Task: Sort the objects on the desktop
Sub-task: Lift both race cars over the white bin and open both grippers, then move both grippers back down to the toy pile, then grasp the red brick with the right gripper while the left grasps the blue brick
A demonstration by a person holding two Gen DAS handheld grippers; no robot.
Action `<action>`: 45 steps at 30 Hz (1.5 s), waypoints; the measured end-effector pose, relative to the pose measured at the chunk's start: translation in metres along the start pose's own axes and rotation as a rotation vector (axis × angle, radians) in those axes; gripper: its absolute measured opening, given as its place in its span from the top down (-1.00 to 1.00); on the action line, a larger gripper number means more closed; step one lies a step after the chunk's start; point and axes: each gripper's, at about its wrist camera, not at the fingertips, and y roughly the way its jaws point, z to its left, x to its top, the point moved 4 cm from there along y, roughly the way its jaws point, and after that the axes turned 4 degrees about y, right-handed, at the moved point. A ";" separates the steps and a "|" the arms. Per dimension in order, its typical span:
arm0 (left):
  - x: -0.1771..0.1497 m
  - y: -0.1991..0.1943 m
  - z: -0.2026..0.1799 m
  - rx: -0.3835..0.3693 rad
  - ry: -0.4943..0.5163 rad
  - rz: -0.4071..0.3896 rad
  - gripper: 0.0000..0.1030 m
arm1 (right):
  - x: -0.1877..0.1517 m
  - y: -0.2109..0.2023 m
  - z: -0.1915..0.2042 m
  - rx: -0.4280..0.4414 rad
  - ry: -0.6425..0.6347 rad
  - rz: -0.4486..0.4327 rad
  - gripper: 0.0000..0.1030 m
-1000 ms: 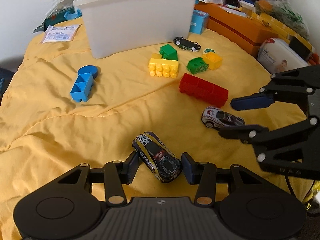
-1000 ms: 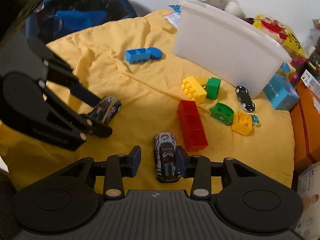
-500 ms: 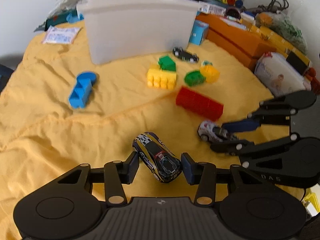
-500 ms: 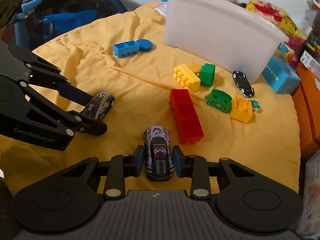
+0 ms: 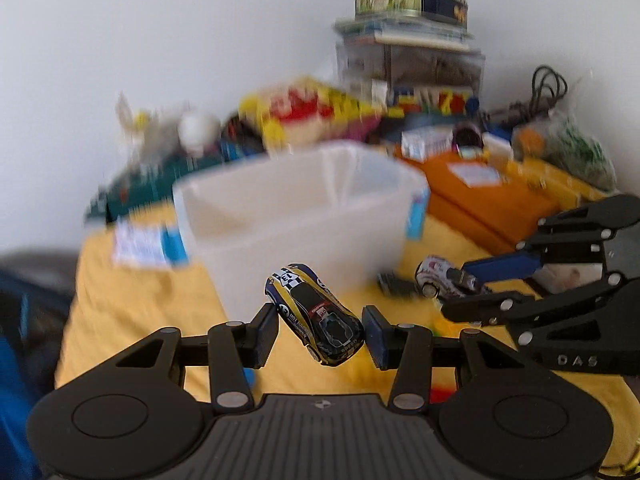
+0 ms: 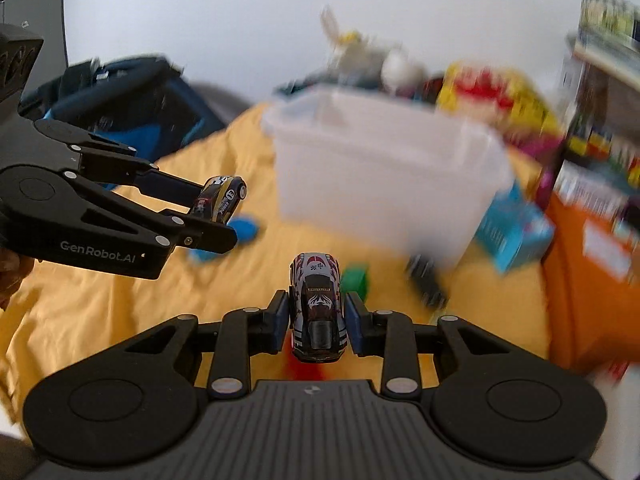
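My left gripper (image 5: 320,330) is shut on a yellow and black toy car (image 5: 316,314), held diagonally in the air; the car also shows in the right wrist view (image 6: 220,198). My right gripper (image 6: 318,322) is shut on a white and red toy car (image 6: 317,306), also lifted; it shows in the left wrist view (image 5: 444,280) between the right fingers. Both cars hang in front of the white plastic bin (image 5: 296,216), also in the right wrist view (image 6: 384,176), on the yellow cloth (image 6: 100,300).
A small black car (image 6: 426,284), a green block (image 6: 354,278) and a blue piece (image 6: 242,230) lie on the cloth below. An orange box (image 5: 488,204) and toy clutter stand right of and behind the bin. A blue bag (image 6: 120,88) is at the left.
Both grippers have closed on their cars and lifted them off the cloth, up and forward toward the white bin. The background is now motion-blurred.
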 end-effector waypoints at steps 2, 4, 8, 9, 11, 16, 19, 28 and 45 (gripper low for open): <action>0.020 0.003 0.008 0.012 0.019 -0.031 0.04 | 0.022 -0.002 -0.008 -0.025 -0.018 -0.051 0.35; 0.037 0.007 0.015 0.021 0.038 -0.058 0.04 | 0.043 0.001 -0.013 -0.047 -0.026 -0.092 0.35; 0.069 0.022 0.029 0.050 0.054 -0.109 0.04 | 0.079 0.014 -0.027 -0.093 -0.023 -0.175 0.35; 0.076 0.029 0.033 0.057 0.055 -0.119 0.04 | 0.088 0.022 -0.032 -0.104 -0.012 -0.175 0.35; 0.088 0.046 0.041 0.072 0.048 -0.122 0.04 | 0.102 0.040 -0.043 -0.123 0.006 -0.168 0.35; 0.098 0.088 0.053 0.078 0.031 -0.071 0.02 | 0.120 0.076 -0.063 -0.189 0.036 -0.128 0.32; 0.091 0.093 0.054 0.076 0.015 -0.039 -0.09 | 0.116 0.088 -0.070 -0.206 0.058 -0.100 0.15; 0.037 0.062 0.037 0.016 0.025 0.006 -0.12 | 0.082 0.058 -0.063 -0.162 0.072 -0.112 0.15; -0.101 0.028 -0.001 -0.018 -0.118 0.239 -0.11 | -0.088 0.028 0.054 -0.059 -0.390 0.102 0.53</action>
